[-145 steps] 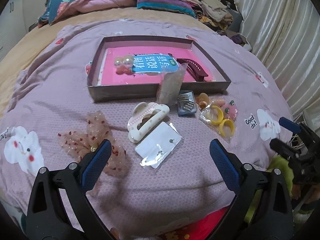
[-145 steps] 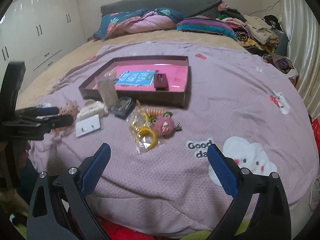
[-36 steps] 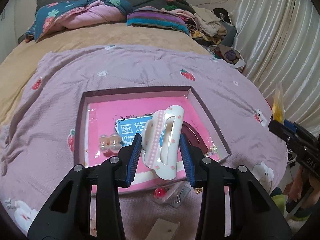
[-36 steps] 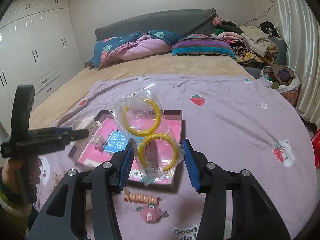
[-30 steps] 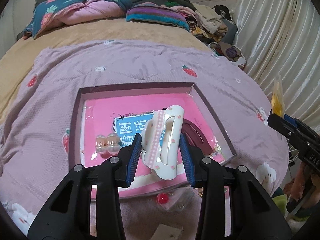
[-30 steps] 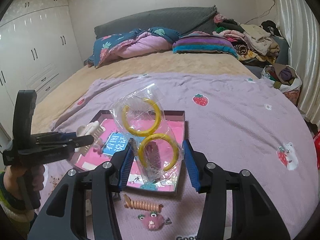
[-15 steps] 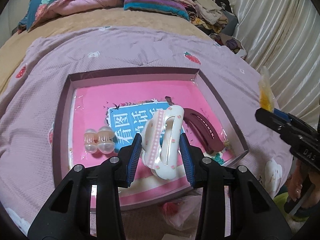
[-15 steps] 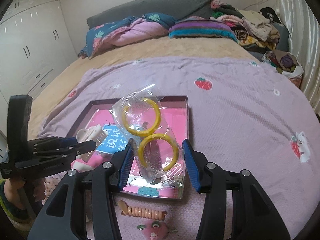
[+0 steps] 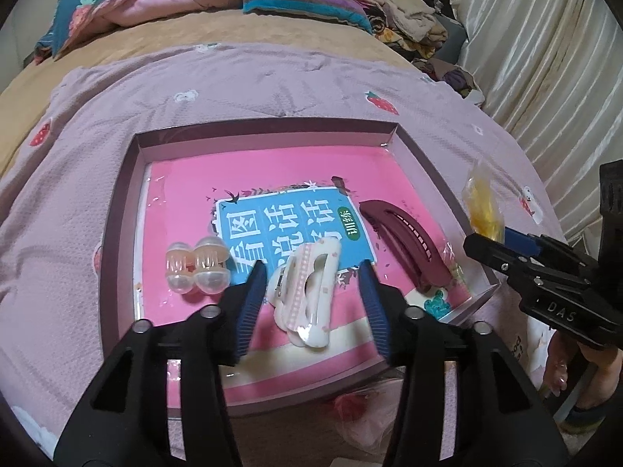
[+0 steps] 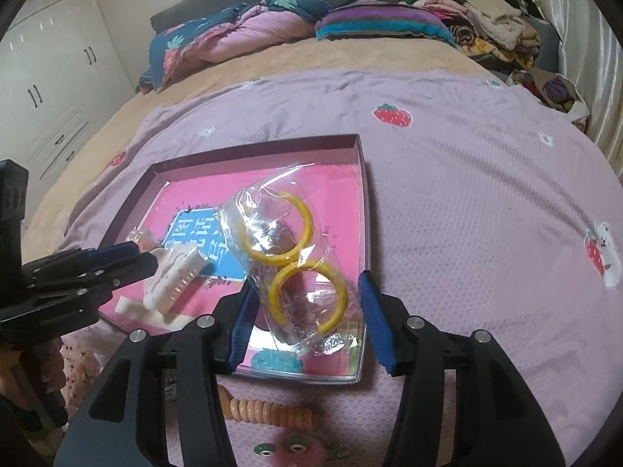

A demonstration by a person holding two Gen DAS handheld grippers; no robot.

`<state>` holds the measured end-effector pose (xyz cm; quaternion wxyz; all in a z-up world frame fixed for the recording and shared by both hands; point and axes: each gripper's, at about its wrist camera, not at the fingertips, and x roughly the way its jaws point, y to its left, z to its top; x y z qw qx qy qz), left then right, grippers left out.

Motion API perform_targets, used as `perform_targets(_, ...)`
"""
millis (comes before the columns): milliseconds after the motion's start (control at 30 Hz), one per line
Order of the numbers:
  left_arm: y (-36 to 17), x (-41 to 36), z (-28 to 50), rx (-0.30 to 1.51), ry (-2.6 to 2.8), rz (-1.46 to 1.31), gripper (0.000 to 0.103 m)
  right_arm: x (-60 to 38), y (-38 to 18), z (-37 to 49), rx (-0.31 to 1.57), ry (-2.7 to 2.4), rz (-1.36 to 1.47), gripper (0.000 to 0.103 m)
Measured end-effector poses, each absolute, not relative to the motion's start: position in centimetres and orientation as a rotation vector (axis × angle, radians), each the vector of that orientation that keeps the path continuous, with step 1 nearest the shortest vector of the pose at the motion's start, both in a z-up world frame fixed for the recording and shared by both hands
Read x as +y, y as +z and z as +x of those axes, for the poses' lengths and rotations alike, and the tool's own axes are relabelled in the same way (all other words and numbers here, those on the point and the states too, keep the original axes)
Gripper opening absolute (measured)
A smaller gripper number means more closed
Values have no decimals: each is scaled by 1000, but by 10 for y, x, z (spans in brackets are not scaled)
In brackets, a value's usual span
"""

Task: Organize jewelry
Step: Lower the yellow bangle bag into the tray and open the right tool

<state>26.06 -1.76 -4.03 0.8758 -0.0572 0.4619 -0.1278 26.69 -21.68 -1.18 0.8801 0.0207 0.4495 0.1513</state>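
A shallow maroon tray (image 9: pixel 264 132) lined with a pink book lies on the lilac bedspread. A white claw clip (image 9: pixel 307 295) rests on the tray's floor between the fingers of my left gripper (image 9: pixel 311 266). Those jaws are opening and clear tray shows on both sides of the clip. My right gripper (image 10: pixel 308 282) hovers over the tray's (image 10: pixel 257 148) near right corner. A clear bag of two yellow rings (image 10: pixel 292 257) still stands upright between its pads as the jaws open. The left wrist view shows that bag (image 9: pixel 483 210) sticking up from the right gripper (image 9: pixel 490 245).
In the tray also lie a maroon hair clip (image 9: pixel 405 245) and a pair of pearly bobbles (image 9: pixel 196 264). In front of the tray on the bedspread sit an orange coil tie (image 10: pixel 268 412) and a pink fuzzy clip (image 10: pixel 288 447). Bedding (image 10: pixel 241 35) is piled at the bed's far end.
Both grippers have come down over the tray. The left jaws have parted and the white clip has dropped onto the tray. The right jaws have widened slightly around the bag.
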Motion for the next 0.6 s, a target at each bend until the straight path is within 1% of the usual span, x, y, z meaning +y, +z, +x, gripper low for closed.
perform_targets(67,-38,-16,259,959,-262,-120,44,-219,-11,265,935,315,58,67)
perform_targets(133,-36,-14,257,955,-256,-125,46,-221,-7,262,920,315,68,73)
perform_targets(167,-35,-13,257,953,-255,-130,49,-222,-5,259,913,312,70,76)
perform_targets(267,-31,-10,253,944,-246,-139,53,-227,4,252,891,301,73,80)
perform_targets(300,-29,-9,251,939,-243,-142,57,-228,7,249,883,297,74,81)
perform_targets(367,-23,-6,247,925,-233,-147,62,-232,16,241,853,285,68,86)
perform_targets(433,-16,-5,242,911,-225,-155,66,-236,26,233,820,269,58,89)
perform_targets(600,5,-1,229,868,-208,-173,84,-246,47,212,760,246,42,92)
